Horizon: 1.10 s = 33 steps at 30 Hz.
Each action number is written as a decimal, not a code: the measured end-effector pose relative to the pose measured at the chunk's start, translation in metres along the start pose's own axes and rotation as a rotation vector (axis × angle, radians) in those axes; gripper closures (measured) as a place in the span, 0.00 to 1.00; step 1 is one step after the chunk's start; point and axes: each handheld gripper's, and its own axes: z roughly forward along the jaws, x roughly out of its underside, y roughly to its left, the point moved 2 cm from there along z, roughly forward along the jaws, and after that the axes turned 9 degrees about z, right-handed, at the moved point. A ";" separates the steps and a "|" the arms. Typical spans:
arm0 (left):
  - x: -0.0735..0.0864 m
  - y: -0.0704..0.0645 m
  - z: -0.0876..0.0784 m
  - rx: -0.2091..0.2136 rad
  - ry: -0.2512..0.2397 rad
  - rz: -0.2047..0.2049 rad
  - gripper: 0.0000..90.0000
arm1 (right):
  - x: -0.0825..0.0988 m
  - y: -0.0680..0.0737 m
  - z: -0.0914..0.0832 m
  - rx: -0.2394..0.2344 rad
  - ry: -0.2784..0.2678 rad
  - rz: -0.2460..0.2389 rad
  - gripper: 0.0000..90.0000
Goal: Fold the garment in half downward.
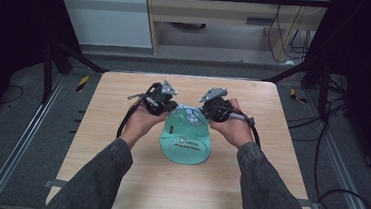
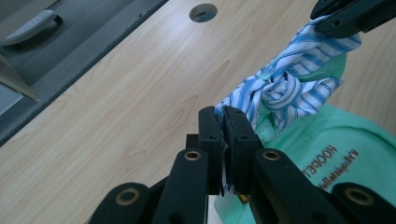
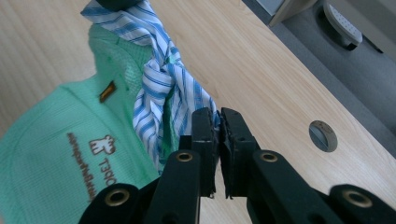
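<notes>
A mint-green cap (image 1: 184,143) with brown lettering lies in the middle of the wooden table, also seen as green fabric (image 2: 336,154) (image 3: 60,140). A blue-and-white striped cloth (image 1: 186,115) (image 2: 289,88) (image 3: 161,88) is knotted at the cap's far end. My left gripper (image 1: 169,106) (image 2: 223,112) is shut on the cloth's left end. My right gripper (image 1: 204,111) (image 3: 218,114) is shut on its right end. The two grippers face each other across the knot, a hand on each.
The table (image 1: 123,109) has a round cable hole (image 2: 203,12) (image 3: 323,135) near its far edge. Grey floor, a cabinet (image 1: 221,12) and cables lie beyond the table. Dark frame struts (image 1: 77,58) flank the far corners.
</notes>
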 end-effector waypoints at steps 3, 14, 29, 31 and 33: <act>0.003 -0.003 -0.001 0.005 -0.001 -0.003 0.96 | 0.003 0.005 -0.002 -0.002 0.001 -0.008 0.94; 0.019 -0.018 -0.007 0.022 -0.005 0.008 0.96 | 0.014 0.021 -0.005 -0.024 0.002 -0.044 0.95; 0.034 -0.036 -0.012 0.065 -0.010 0.006 0.96 | 0.033 0.038 -0.008 -0.064 0.020 -0.062 0.95; 0.038 -0.042 -0.012 0.074 -0.013 0.000 0.96 | 0.037 0.040 -0.008 -0.069 0.022 -0.060 0.95; 0.040 -0.046 -0.012 0.081 -0.012 0.001 0.96 | 0.040 0.042 -0.007 -0.073 0.026 -0.064 0.95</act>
